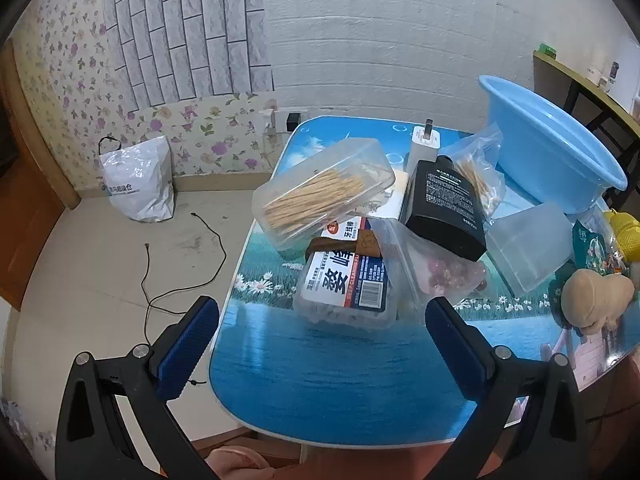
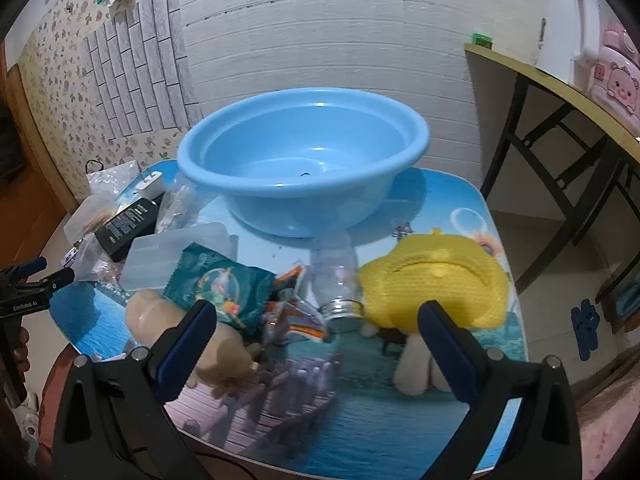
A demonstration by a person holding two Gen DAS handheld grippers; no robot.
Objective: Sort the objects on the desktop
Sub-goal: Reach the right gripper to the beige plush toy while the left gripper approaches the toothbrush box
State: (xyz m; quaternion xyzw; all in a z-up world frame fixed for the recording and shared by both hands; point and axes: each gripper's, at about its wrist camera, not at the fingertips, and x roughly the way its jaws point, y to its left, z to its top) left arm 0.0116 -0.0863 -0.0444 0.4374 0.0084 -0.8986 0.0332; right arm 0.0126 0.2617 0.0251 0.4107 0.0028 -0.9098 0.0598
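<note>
**Both grippers released above the cluttered table, nothing grasped**

I see the left gripper (image 1: 322,344) hanging over the near left part of the table (image 1: 340,380), jaws spread wide, only bare tabletop between them. Just beyond its fingertips lies a clear floss-pick box (image 1: 348,284) with a blue and white label. A clear cotton-swab box (image 1: 320,196) rests tilted on the far end of it. To the right, a black bottle (image 1: 446,208) lies propped on the heap, cap end toward the far side, with a white charger (image 1: 424,146) standing behind it. A clear bag of pink beads (image 1: 440,272) sits under the bottle's near end. A frosted plastic box (image 1: 528,244) lies right of the bottle.

The right gripper (image 2: 318,336) is likewise let go, jaws wide, empty, over the near middle of the table. The blue basin (image 2: 304,160) stands at the far middle of the table, upright. Near side of it: a teal packet (image 2: 216,284), a clear jar (image 2: 336,280) on its side with metal cap toward me, and a yellow knitted hat (image 2: 436,284) to the right, on a pale plush whose legs stick out near. A beige plush toy (image 2: 160,320) lies partly behind the left finger. I cannot tell what the orange wrapper beside the jar holds.
</note>
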